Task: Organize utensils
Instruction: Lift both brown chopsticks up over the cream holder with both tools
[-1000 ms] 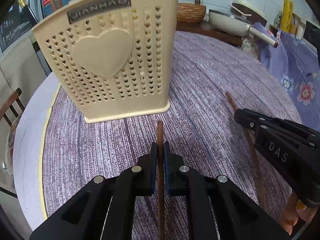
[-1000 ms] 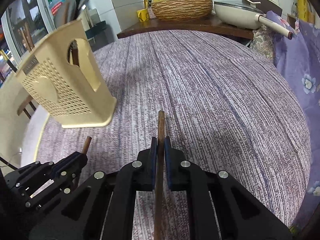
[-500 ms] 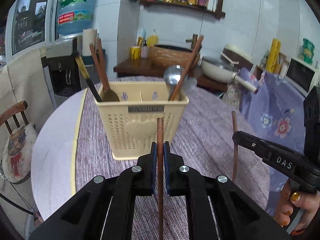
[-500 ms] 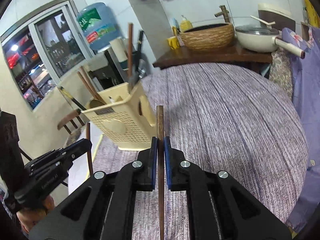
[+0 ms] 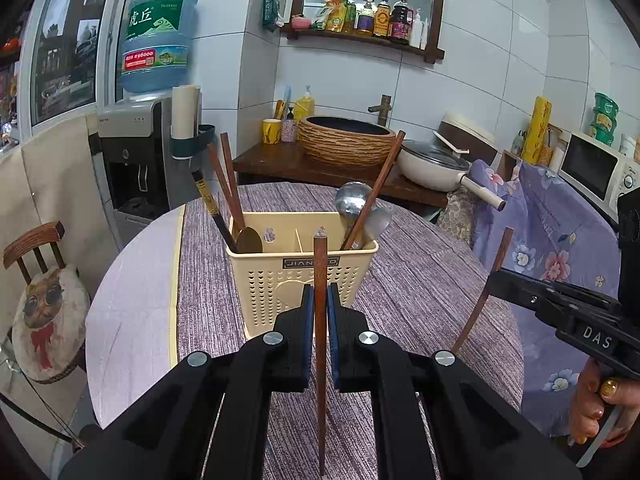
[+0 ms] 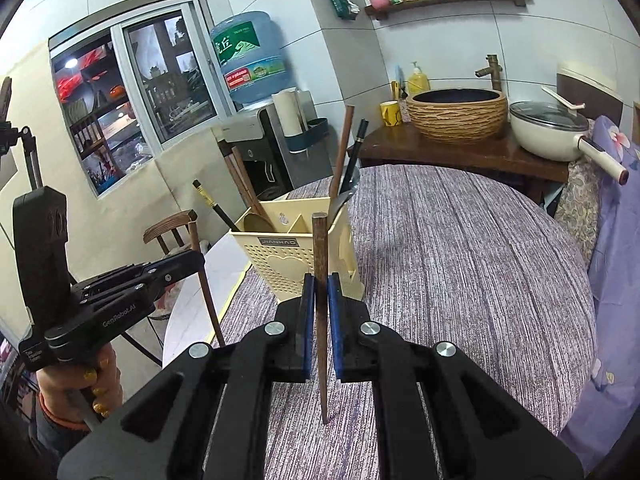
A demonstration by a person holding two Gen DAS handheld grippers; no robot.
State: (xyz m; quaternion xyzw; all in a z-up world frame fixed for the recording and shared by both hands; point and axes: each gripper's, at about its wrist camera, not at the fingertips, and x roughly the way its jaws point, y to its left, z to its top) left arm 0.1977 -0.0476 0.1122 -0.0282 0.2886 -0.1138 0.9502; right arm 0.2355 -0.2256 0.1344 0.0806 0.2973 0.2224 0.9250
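A cream perforated utensil basket (image 5: 276, 280) (image 6: 276, 252) stands on the round table and holds several chopsticks and spoons. My left gripper (image 5: 319, 312) is shut on a brown wooden chopstick (image 5: 320, 264), held upright above the table in front of the basket. My right gripper (image 6: 320, 312) is shut on a second brown chopstick (image 6: 319, 248), also upright, to the right of the basket. Each gripper shows in the other's view, the right one (image 5: 496, 276) at right, the left one (image 6: 196, 258) at left.
The table has a purple striped cloth (image 5: 420, 280) (image 6: 460, 260). A wooden chair (image 5: 36, 248) stands at left. Behind are a water dispenser (image 5: 136, 160), a side table with a wicker bowl (image 5: 346, 140) and a white pan (image 5: 436, 164). A purple floral cloth (image 5: 560, 240) hangs at right.
Both grippers have risen and tilted up from near the tabletop, each still holding its chopstick. The basket now looks farther and lower, with its open top in view.
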